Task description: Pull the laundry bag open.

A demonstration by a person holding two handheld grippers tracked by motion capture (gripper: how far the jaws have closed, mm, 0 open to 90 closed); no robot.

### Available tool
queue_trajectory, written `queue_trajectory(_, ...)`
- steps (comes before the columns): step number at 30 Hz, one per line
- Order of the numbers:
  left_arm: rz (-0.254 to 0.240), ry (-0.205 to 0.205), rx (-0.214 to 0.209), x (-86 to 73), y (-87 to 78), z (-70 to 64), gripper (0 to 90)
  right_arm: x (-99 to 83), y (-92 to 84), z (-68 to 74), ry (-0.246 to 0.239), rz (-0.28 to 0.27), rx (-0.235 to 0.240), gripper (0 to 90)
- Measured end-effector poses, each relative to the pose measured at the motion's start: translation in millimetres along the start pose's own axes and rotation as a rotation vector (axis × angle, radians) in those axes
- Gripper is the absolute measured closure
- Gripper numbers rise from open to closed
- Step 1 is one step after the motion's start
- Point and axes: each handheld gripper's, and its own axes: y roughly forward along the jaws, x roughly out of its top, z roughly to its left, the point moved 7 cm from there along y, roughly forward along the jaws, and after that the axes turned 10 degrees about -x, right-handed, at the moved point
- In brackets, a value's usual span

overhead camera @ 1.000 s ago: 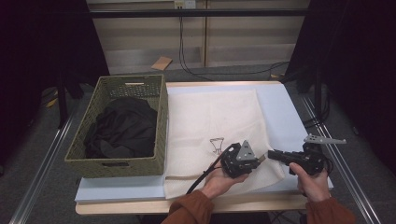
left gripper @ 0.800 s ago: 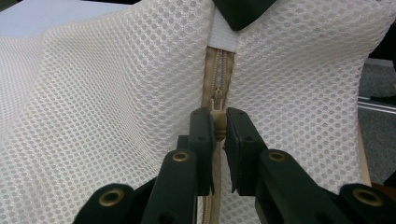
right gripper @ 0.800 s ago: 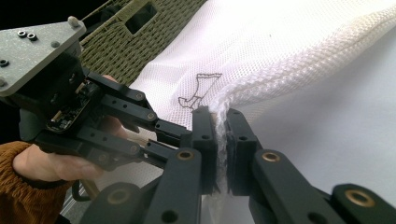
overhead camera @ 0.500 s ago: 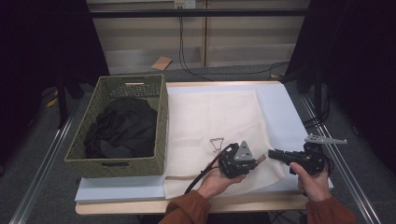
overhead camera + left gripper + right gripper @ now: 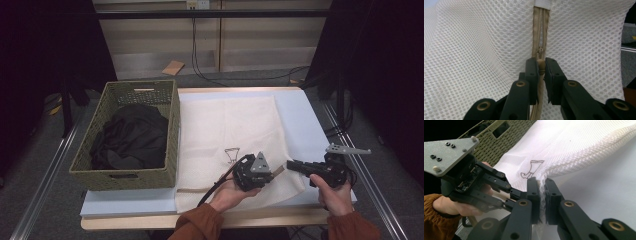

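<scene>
Pale blue table [image 5: 310,125] bears a white mesh laundry bag [image 5: 225,125] beside the green woven basket [image 5: 172,135]. Left gripper [image 5: 540,68] pinches its beige zipper pull [image 5: 540,65]; right gripper [image 5: 542,195] clamps the bag's edge just beside it. Nothing has shifted since earlier.

You have the mesh bag [image 5: 225,130] lying flat on the table [image 5: 310,125], in its middle part. The basket [image 5: 172,130] stands to the left of it, touching the bag's left edge, and the dark clothing [image 5: 130,137] lies in it. Your left gripper [image 5: 280,170] and right gripper [image 5: 291,164] meet at the bag's near right corner, the left one on the zipper [image 5: 541,37].
</scene>
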Motion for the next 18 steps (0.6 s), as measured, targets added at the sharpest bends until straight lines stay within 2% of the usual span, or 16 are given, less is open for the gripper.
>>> queue_trajectory(4,0.011,-0.004,-0.009,-1.2,-1.6,-0.1,81.6,0.8,-0.5,-0.2,0.005,0.000,0.000,84.7)
queue_trajectory(5,0.014,-0.005,-0.001,-1.2,-1.9,-0.9,81.6,0.5,-0.1,-0.1,0.004,0.002,0.000,84.7)
queue_trajectory(6,0.041,0.017,0.005,-2.1,-3.6,-0.1,81.6,0.3,0.1,-0.3,0.004,0.002,-0.001,84.8)
queue_trajectory(9,0.036,-0.001,0.003,-3.9,-2.9,1.5,81.6,1.2,-0.3,-1.0,0.004,-0.002,-0.002,84.8)
queue_trajectory(12,0.055,0.006,-0.009,-5.6,-2.5,1.5,81.6,0.6,0.5,0.4,0.004,0.001,0.000,84.8)
queue_trajectory(18,0.053,0.004,-0.015,-7.2,-2.6,2.0,81.5,0.5,0.3,-0.6,0.008,0.001,-0.002,84.7)
